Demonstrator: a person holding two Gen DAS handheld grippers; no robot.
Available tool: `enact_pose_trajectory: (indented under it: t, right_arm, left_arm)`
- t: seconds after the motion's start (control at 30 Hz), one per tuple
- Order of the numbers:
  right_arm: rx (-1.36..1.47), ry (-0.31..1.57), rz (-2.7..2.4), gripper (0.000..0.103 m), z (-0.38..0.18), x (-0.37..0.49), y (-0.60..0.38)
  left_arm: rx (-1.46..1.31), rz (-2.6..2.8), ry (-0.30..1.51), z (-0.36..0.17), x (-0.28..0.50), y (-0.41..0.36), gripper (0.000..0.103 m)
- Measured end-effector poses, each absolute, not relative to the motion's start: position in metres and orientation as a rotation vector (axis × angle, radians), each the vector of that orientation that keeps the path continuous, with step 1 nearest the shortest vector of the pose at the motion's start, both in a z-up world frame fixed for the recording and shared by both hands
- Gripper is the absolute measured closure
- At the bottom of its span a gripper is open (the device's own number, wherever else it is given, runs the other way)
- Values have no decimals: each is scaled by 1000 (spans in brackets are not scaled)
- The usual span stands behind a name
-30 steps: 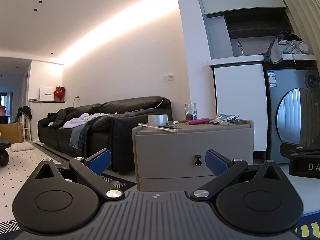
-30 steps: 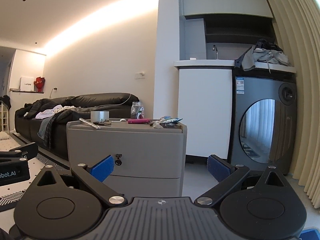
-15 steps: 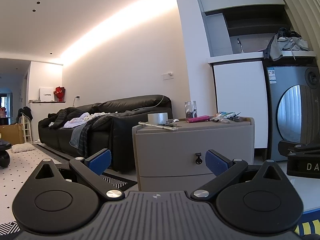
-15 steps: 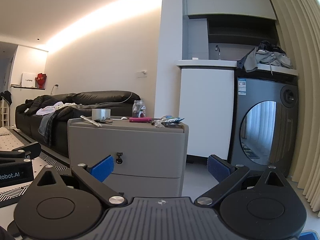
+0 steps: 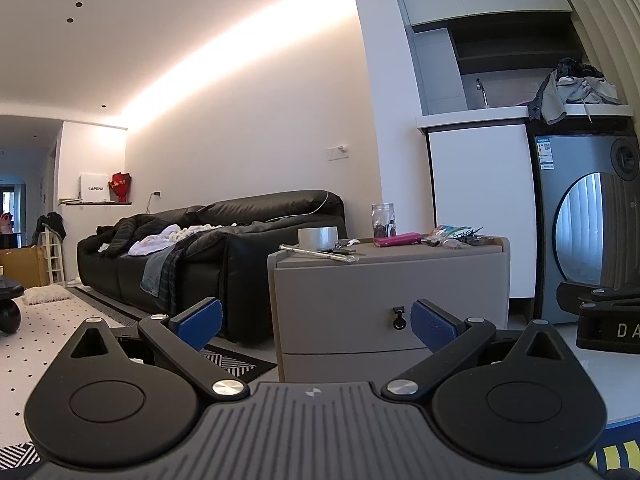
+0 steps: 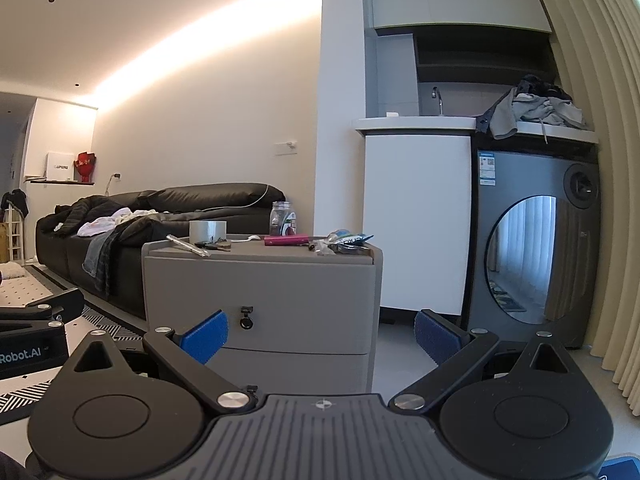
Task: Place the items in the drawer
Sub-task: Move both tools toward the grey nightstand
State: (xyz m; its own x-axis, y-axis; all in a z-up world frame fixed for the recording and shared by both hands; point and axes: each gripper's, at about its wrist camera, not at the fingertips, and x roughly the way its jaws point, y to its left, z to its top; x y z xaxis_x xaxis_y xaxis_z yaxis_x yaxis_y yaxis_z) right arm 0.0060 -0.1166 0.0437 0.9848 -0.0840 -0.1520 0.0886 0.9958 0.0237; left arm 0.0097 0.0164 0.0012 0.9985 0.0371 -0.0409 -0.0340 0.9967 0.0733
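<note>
Both tools, left and right, gape wide and empty. The shut drawer lies straight ahead, far off. Its handle sits nearer the right tool's left finger; items wait atop the cabinet.

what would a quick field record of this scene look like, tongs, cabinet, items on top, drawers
left tongs: open, empty, short of the cabinet
right tongs: open, empty, short of the cabinet
cabinet: grey, two drawers, beside a black sofa
top drawer: shut, small dark pull on its front
lower drawer: shut
on top: tape roll, glass jar, pink case, metal rod, keys, snack packet
task state: nothing picked up yet
</note>
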Motion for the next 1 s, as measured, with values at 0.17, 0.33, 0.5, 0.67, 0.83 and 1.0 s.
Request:
enact_pose_trajectory:
  t: [0.17, 0.33, 0.5, 0.67, 0.83, 1.0]
  right_arm:
    - [44, 156, -80, 2, 45, 7, -117]
    - [35, 163, -85, 2, 43, 9, -116]
    - [35, 164, -83, 2, 42, 9, -117]
    - [46, 164, -79, 2, 38, 12, -119]
    - [39, 184, -56, 2, 37, 15, -115]
    - [29, 168, -52, 2, 44, 14, -112]
  left_arm:
    - [96, 51, 45, -1, 11, 14, 0]
    - [63, 33, 54, 0, 13, 17, 0]
    - [41, 33, 57, 0, 16, 19, 0]
    - [57, 39, 63, -4, 18, 17, 0]
    - [58, 30, 71, -4, 20, 18, 0]
    - [57, 41, 57, -2, 19, 19, 0]
